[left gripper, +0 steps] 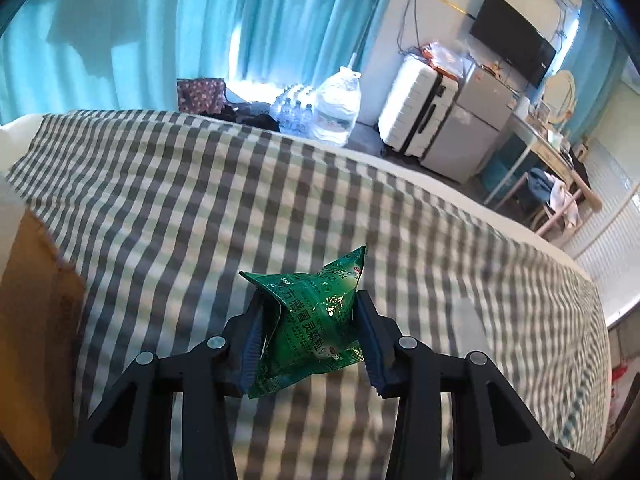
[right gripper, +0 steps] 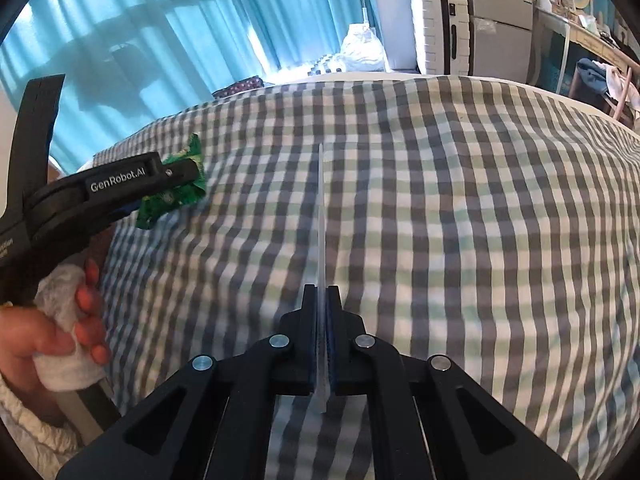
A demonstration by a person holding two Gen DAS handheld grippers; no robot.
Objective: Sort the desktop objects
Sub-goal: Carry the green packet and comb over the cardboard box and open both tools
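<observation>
We've got the left gripper (left gripper: 310,328) clamped on the green packet (left gripper: 316,320) — pads pressing both sides, foil crumpled, held just above the checked cloth (left gripper: 200,184). Over on the other side the right gripper (right gripper: 323,300) is shut on a thin white strip (right gripper: 321,216) seen edge-on (can't tell what it actually is). Probably we're carrying both to wherever they get sorted. Our tip: keep the squeeze steady on that slippery foil, carry it level, and don't let the claws cross. The brown box (left gripper: 36,300) at the left edge looks like a possible drop spot — just a guess.
</observation>
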